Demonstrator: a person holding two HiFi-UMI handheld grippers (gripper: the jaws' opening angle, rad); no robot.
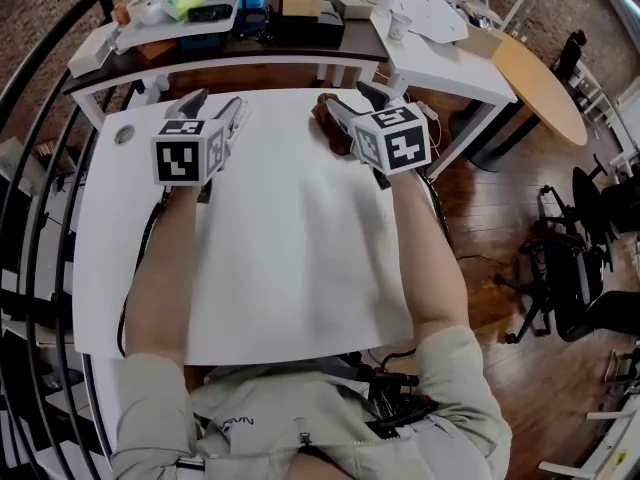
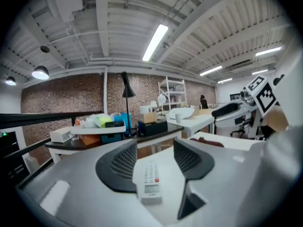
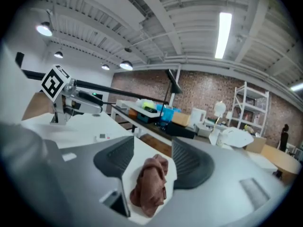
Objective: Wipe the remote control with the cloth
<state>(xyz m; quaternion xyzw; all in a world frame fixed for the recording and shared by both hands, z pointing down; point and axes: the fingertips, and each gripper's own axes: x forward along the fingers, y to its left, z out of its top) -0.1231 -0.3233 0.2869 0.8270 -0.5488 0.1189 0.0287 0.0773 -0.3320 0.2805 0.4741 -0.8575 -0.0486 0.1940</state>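
While left claw (image 2: 154, 157) and right claw (image 3: 150, 159) gape, tray (image 1: 140, 36) — green item (image 1: 186, 1) inside.

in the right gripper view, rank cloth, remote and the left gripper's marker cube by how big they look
1. cloth, nearest the camera
2. marker cube
3. remote, far off and tiny

Arms (image 1: 160, 268) extended; left gripper (image 1: 215, 103) and right gripper (image 1: 348, 100) apparently level, fingers (image 2: 118, 169) apart.
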